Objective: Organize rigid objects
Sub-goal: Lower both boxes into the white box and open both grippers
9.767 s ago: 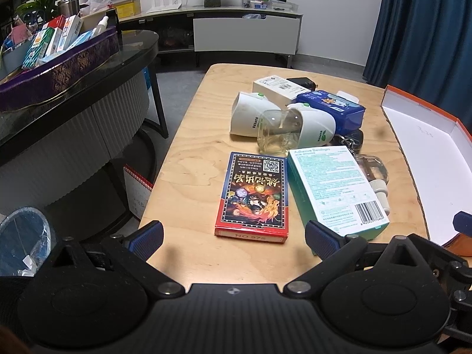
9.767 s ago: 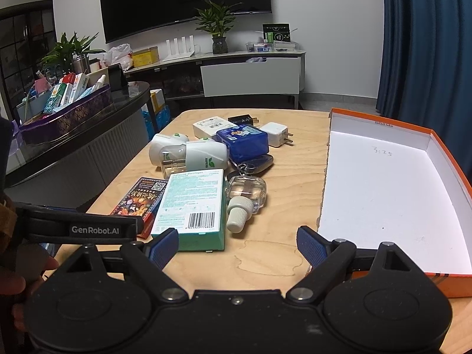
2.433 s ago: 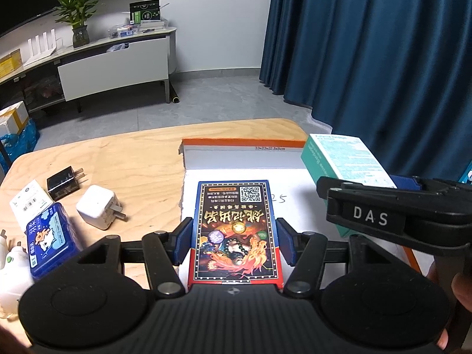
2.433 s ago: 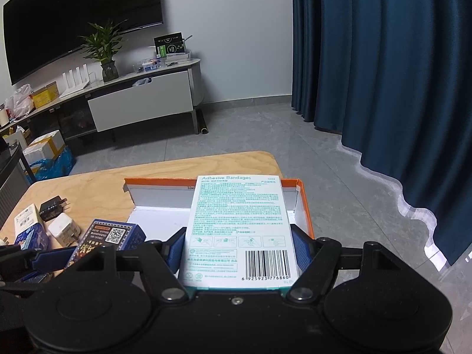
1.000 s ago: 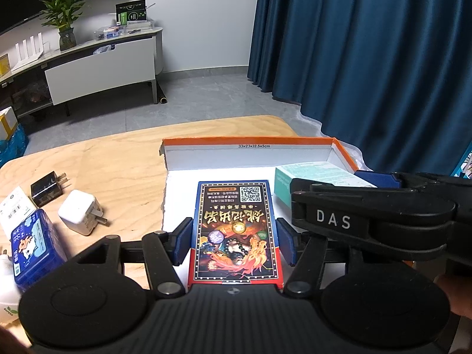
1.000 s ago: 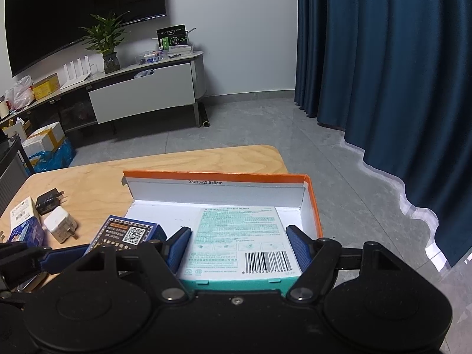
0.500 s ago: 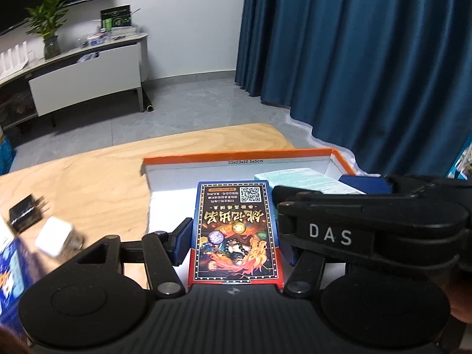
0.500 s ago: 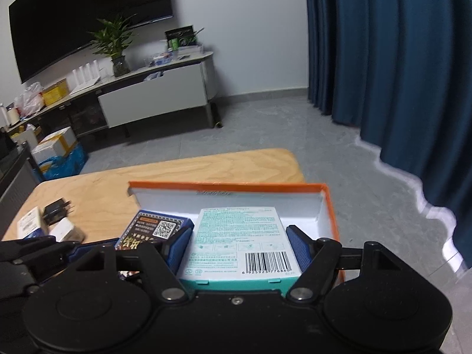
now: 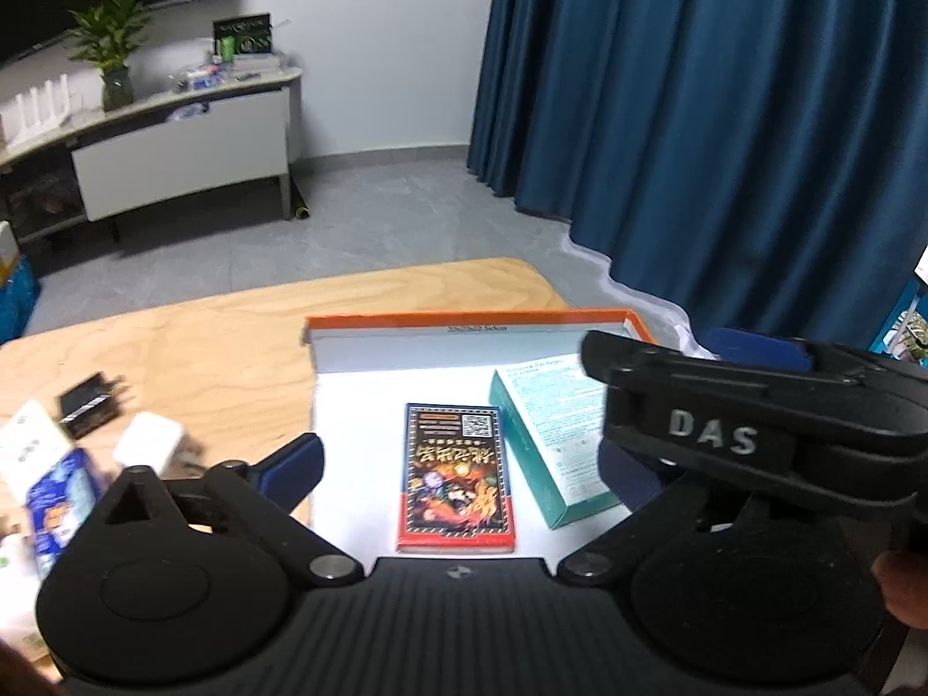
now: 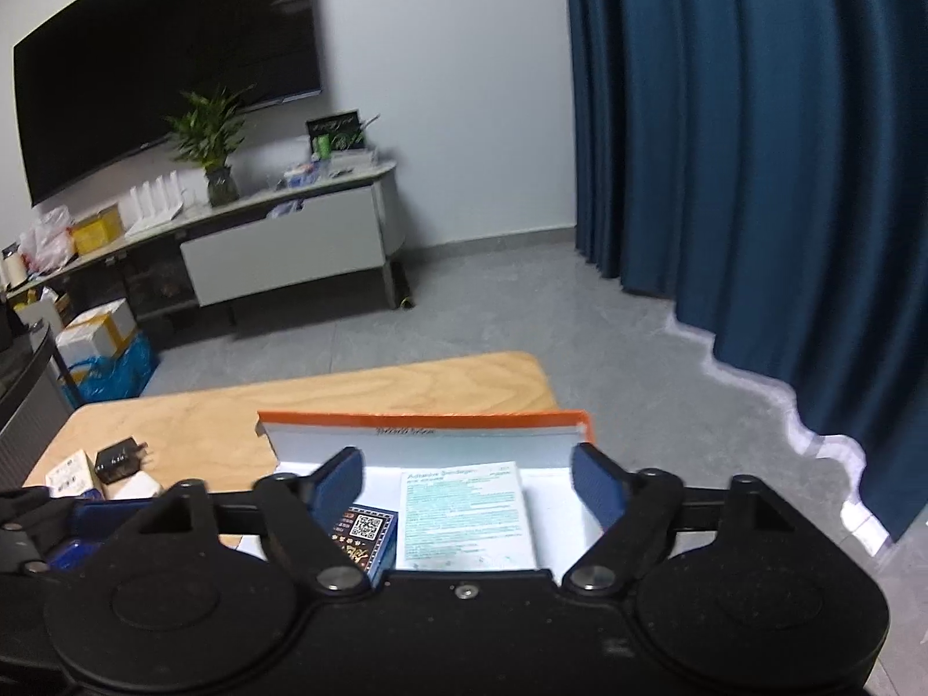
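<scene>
Wood table (image 9: 203, 348), orange tray (image 9: 464, 326): your left gripper (image 9: 458, 464) and right gripper (image 10: 467, 478) are opening wide, clear of card box (image 9: 455, 475) and bandage box (image 10: 467, 516) lying in the tray.

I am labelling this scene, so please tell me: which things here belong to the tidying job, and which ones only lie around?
Belonging to the job:
- orange box
- card box, lying inside it
- bandage box, lying inside it
- white charger, black charger and blue pack, on the table

Just lying about:
- potted plant
- TV cabinet
- blue curtain
</scene>
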Motion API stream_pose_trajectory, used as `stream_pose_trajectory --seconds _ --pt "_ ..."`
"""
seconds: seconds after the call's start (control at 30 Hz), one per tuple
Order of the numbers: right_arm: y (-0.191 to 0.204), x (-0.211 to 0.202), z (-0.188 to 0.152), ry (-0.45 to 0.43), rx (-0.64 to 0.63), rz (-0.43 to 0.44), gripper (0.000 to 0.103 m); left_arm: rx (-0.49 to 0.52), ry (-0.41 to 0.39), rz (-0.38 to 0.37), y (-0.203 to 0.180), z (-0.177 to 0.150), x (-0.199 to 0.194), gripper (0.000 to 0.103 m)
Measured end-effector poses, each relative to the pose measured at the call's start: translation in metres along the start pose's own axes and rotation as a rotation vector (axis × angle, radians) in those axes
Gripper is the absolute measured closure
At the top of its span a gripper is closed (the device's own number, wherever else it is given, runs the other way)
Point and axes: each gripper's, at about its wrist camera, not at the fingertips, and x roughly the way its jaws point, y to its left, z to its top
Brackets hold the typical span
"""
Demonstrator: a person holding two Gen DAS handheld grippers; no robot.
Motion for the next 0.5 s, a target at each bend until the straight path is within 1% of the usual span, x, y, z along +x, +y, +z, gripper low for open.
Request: stream_pose_trajectory --seconds 0.07,0.23,0.37,0.5 --pt "0.002 -0.011 0.0 -0.005 -0.006 -0.014 0.004 0.007 0.003 0.037 -0.001 -0.001 -0.009 0.0" --pt "0.003 -0.041 -0.012 0.001 0.023 -0.011 0.004 0.008 -0.002 0.088 0.002 -0.011 -0.028 0.0" --pt "0.008 -0.061 -0.022 0.007 0.018 -0.033 0.004 -0.03 0.013 0.069 0.009 -0.024 -0.043 0.0" --pt "0.015 -0.079 -0.036 0.014 0.064 -0.02 0.004 -0.04 -0.009 0.086 0.014 -0.039 -0.062 0.0"
